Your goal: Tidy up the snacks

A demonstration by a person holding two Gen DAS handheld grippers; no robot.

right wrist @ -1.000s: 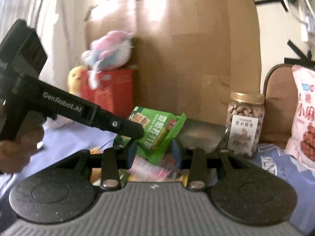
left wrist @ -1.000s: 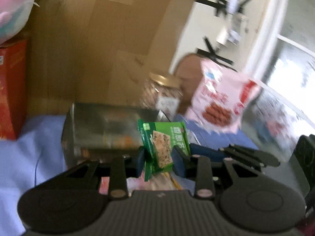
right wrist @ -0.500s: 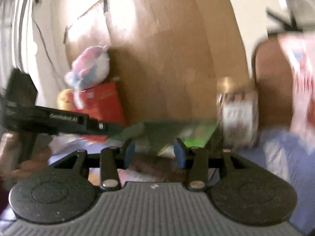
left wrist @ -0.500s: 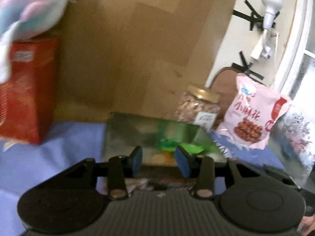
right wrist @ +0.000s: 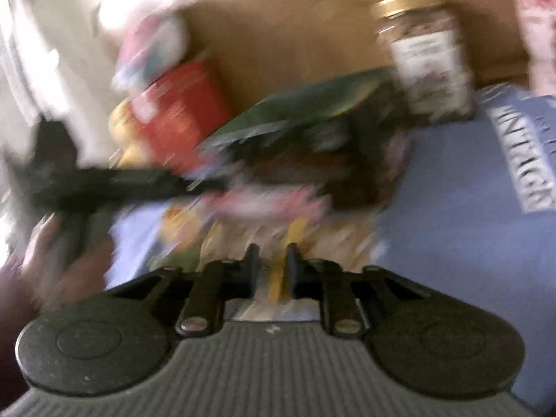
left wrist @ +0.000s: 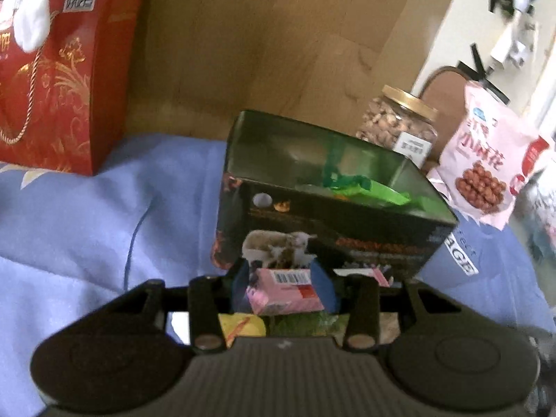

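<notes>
An open black box (left wrist: 382, 243) stands on the blue cloth, with a green snack packet (left wrist: 365, 187) lying inside. My left gripper (left wrist: 281, 283) is low in front of the box. Its blue pads flank a pink packet (left wrist: 285, 293) on the snack pile, and I see no squeeze on it. The right wrist view is badly blurred. There my right gripper (right wrist: 272, 257) hangs over the loose snack pile (right wrist: 260, 215), its jaws closing to a narrow gap. A yellow strip shows in that gap; I cannot tell if it is held.
A nut jar (left wrist: 399, 128) and a pink snack bag (left wrist: 486, 173) stand right of the box. A red gift bag (left wrist: 59, 80) is at the left, a cardboard sheet (left wrist: 260, 34) behind. A hand (right wrist: 59, 253) holds the left tool at the left.
The left gripper let go of the green packet, which now lies in the box, then sank to the pink packet. The right gripper dipped toward the pile, rolled, and its jaws narrowed.
</notes>
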